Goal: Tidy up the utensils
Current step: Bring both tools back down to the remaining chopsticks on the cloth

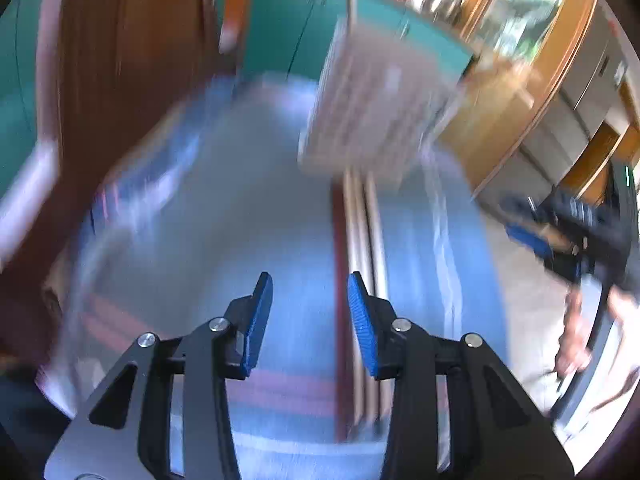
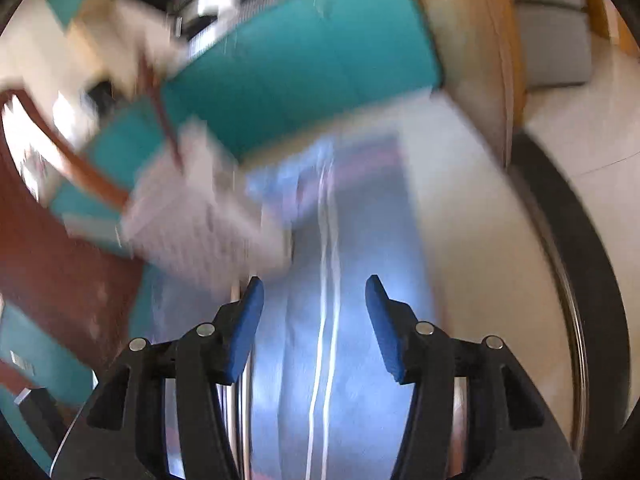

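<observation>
Both views are heavily smeared. In the left wrist view my left gripper (image 1: 310, 280) stands open with nothing between its blue pads, over a blue cloth (image 1: 248, 216). Long pale sticks (image 1: 362, 220), probably utensils, lie on the cloth just past the right pad. A pale slotted box (image 1: 376, 108), seemingly a utensil holder, stands beyond them. In the right wrist view my right gripper (image 2: 315, 280) is open and empty above the same blue cloth (image 2: 360, 220). Thin white streaks (image 2: 326, 264) run along the cloth between the fingers. The pale box (image 2: 200, 216) is at the upper left.
Teal cabinet fronts (image 1: 288, 24) (image 2: 304, 64) stand behind the table. A brown wooden chair (image 1: 120, 60) (image 2: 60, 272) is at the left. A person's hand on the other gripper (image 1: 580, 320) shows at the right edge. A pale tabletop (image 2: 472, 220) borders the cloth.
</observation>
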Action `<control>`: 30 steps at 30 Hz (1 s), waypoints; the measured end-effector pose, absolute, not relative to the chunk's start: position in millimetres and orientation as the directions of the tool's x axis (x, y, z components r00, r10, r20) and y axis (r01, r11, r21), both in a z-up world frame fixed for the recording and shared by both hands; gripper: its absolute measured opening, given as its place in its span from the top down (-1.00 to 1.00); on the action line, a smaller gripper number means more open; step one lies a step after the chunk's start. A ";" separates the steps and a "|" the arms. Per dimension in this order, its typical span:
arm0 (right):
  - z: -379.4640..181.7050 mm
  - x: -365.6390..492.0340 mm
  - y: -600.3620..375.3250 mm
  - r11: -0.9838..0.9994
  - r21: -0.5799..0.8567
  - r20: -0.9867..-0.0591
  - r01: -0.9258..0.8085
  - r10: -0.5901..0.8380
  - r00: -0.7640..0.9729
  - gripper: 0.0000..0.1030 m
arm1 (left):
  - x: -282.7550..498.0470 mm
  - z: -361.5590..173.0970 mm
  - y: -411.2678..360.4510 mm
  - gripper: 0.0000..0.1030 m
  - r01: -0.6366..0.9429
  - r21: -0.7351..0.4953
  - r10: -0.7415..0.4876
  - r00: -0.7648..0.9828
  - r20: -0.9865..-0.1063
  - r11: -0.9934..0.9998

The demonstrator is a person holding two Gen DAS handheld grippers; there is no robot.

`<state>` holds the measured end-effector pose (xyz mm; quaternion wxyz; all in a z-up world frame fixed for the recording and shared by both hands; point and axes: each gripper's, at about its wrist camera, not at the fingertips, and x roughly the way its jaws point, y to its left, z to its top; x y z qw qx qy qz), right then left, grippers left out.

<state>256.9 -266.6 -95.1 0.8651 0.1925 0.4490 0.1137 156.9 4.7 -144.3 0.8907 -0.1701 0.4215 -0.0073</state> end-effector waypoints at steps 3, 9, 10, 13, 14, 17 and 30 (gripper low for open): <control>-116.8 249.9 -219.6 0.940 0.320 -0.799 -0.117 0.334 0.501 -0.02 | 144.3 -161.3 -4.2 0.25 -0.111 -0.268 -0.150 0.603 -0.784 0.957; -145.5 235.0 -147.0 0.944 0.171 -0.844 -0.282 0.288 0.453 -0.02 | 131.2 -153.7 0.1 0.16 -0.090 -0.226 -0.122 0.620 -0.775 0.970; -148.1 236.2 -140.4 0.942 0.160 -0.848 -0.294 0.283 0.447 -0.02 | 130.4 -151.9 2.1 0.12 -0.092 -0.219 -0.115 0.623 -0.774 0.971; -148.8 239.4 -134.1 0.945 0.155 -0.845 -0.290 0.278 0.456 -0.02 | 130.1 -150.0 5.9 0.09 -0.094 -0.206 -0.104 0.623 -0.776 0.974; -149.5 240.8 -134.0 0.945 0.166 -0.847 -0.281 0.283 0.450 -0.02 | 124.7 -151.6 9.7 0.08 -0.097 -0.204 -0.100 0.623 -0.776 0.974; -150.6 244.2 -130.7 0.946 0.174 -0.852 -0.272 0.283 0.441 -0.02 | 120.2 -151.2 13.7 0.06 -0.098 -0.198 -0.095 0.622 -0.777 0.975; -143.8 252.4 -149.8 0.958 0.231 -0.869 -0.172 0.283 0.405 0.71 | 125.3 -153.8 3.2 -0.01 -0.058 -0.184 -0.111 0.610 -0.785 0.981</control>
